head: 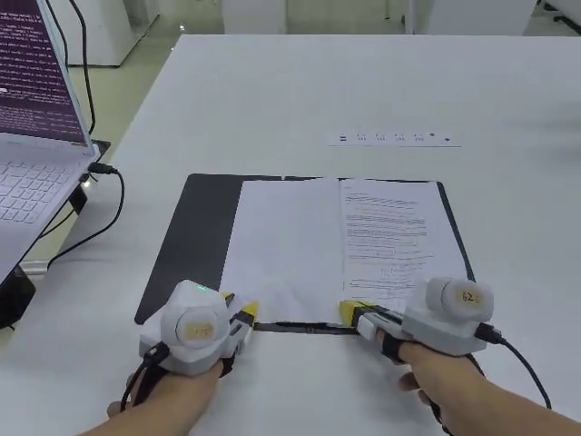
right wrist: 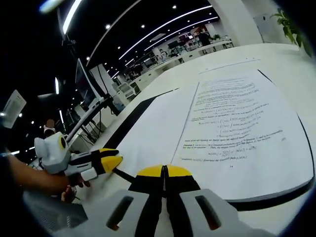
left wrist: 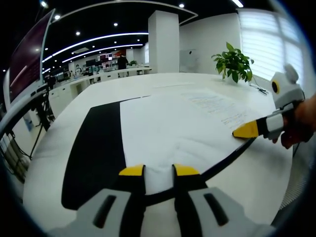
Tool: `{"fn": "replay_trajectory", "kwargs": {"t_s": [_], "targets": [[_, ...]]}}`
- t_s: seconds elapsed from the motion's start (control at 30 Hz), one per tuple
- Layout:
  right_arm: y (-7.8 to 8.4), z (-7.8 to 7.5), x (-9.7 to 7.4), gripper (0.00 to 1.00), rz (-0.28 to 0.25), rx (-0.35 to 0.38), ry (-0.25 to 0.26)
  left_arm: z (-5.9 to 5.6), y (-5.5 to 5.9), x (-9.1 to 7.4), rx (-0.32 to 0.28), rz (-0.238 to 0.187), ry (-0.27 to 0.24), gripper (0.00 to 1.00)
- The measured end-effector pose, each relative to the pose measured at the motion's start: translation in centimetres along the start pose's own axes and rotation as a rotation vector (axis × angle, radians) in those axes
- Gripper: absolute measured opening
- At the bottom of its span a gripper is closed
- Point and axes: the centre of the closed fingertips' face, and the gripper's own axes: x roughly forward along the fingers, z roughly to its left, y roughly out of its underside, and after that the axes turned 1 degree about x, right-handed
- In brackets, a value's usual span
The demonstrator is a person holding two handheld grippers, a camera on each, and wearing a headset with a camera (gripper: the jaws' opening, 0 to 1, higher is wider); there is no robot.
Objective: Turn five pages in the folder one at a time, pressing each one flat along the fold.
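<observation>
Here is the folder [head: 195,236], lying open and flat at the centre of the smooth white worktop [head: 363,82], its matte black cover showing as a broad dark band out at 9 o'clock. On it lie two rectangular white sheets. The blank page [head: 286,250] is on the left side of the fold, plain and unmarked, with a faint ripple near its lower edge in the left gripper view. The printed page [head: 390,236] is on the right, covered in fine lines of dark text.

Both tools sit at 6 o'clock, right at the folder's near edge. The left gripper [head: 247,313], a rounded pale-grey shell with yellow tips, rests at the bottom of the blank page. Its jaws stand a little apart, a narrow gap with white paper showing through it, and I can't see anything gripped. The right gripper [head: 350,312] points in from the other side, just below the printed page and near the fold. Its jaws are pressed tight together, yellow tip against yellow tip, and whether any paper sits between them I cannot tell. The two noses point toward each other, close but apart.

Off at 9 to 10 o'clock a pale laptop [head: 27,136] stands open with a thin black cable [head: 109,209] looping from its side. Beyond the folder at 12 to 1 o'clock lies a flat white strip [head: 395,138] with small dark marks.
</observation>
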Motion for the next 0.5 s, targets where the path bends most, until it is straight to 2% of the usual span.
{"fn": "replay_trajectory", "kwargs": {"t_s": [0.27, 0.4, 0.5], "targets": [[1.2, 0.7, -1.3, 0.0, 0.029, 0.021, -0.004, -0.1, 0.0, 0.0, 0.004, 0.001, -0.002, 0.2], [2.2, 1.4, -2.3, 0.0, 0.076, 0.006, -0.014, -0.1, 0.0, 0.0, 0.007, 0.004, -0.003, 0.2], [1.9, 1.9, -3.4, 0.0, 0.058, 0.021, -0.021, -0.1, 0.0, -0.1, 0.007, 0.007, -0.005, 0.2]]}}
